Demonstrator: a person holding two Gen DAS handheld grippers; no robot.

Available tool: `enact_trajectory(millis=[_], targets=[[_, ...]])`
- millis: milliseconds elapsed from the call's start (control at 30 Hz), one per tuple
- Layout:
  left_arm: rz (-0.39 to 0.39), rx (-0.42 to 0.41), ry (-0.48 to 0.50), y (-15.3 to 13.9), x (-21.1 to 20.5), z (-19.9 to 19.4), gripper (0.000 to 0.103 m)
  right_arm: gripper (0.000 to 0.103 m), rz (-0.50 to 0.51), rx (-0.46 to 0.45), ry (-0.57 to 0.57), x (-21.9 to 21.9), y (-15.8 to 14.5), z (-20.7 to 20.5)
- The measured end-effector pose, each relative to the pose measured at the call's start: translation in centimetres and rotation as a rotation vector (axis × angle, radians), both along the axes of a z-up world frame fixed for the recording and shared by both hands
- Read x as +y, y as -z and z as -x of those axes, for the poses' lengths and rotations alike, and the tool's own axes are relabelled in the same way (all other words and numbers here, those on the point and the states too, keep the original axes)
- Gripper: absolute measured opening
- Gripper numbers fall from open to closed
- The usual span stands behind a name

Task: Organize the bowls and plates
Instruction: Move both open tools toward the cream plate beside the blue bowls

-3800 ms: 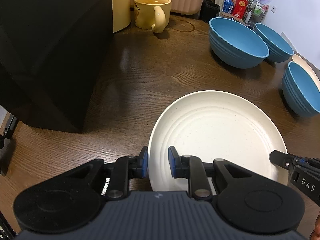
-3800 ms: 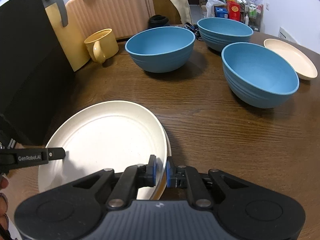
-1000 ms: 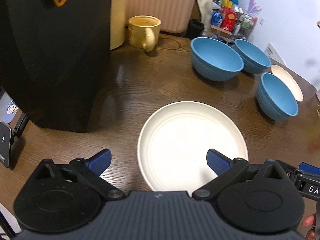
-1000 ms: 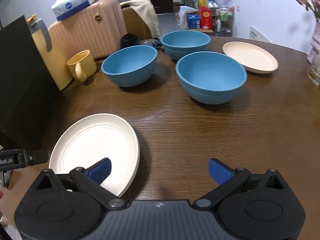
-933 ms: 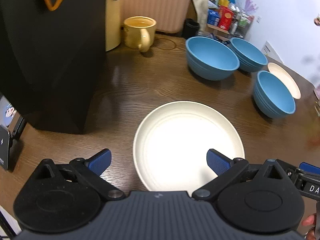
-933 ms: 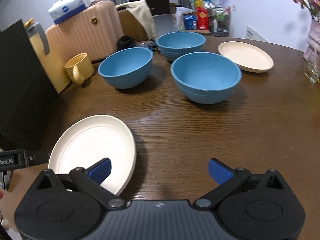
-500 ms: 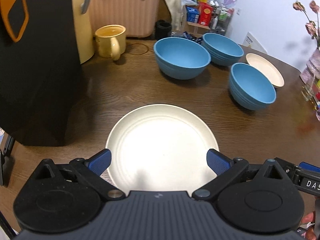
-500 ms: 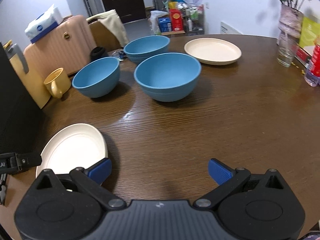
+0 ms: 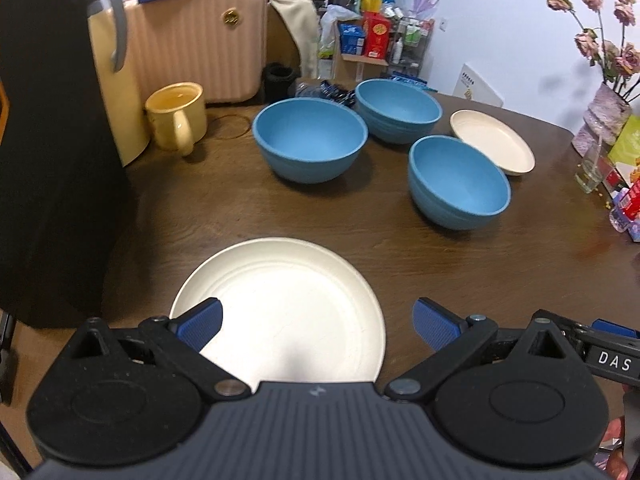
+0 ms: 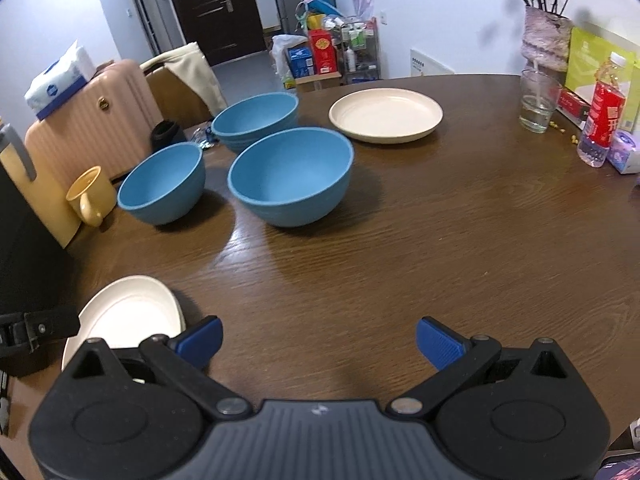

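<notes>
Cream round plate [image 9: 288,304] lies flat near the table edge beneath the spread, empty left gripper [image 9: 316,322]; right gripper [image 10: 318,338] likewise spread. Next, approach the far cream plate [image 10: 386,114] low, pinching its rim.

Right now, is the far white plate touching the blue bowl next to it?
Apart. The right wrist view shows bare brown table between the far plate and the nearest blue bowl; the left wrist view only overlaps them.

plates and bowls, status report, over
Left gripper open, right gripper open, both empty. Near plate down on table. Far plate, bowls unstacked. Path clear.
</notes>
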State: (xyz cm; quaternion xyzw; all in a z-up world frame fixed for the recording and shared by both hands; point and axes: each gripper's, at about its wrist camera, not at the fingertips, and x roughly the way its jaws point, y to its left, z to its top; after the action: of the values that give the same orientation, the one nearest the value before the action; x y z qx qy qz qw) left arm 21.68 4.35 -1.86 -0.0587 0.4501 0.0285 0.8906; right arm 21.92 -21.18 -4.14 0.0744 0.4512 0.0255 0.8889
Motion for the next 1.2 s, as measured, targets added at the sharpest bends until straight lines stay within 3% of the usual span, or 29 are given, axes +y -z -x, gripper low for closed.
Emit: enact_trajectory(millis=[467, 1200], targets=[[0.014, -0.050, 0.069, -2.7, -3.7, -3.5, 0.103, 0.103, 0.019, -0.027, 0.069, -3.0, -2.3, -3.3], [0.018, -0.044, 0.102, -5.0, -7.9, -9.2, 0.103, 0.103, 0.039, -0.027, 0.134, -6.8, -4.4, -8.3]])
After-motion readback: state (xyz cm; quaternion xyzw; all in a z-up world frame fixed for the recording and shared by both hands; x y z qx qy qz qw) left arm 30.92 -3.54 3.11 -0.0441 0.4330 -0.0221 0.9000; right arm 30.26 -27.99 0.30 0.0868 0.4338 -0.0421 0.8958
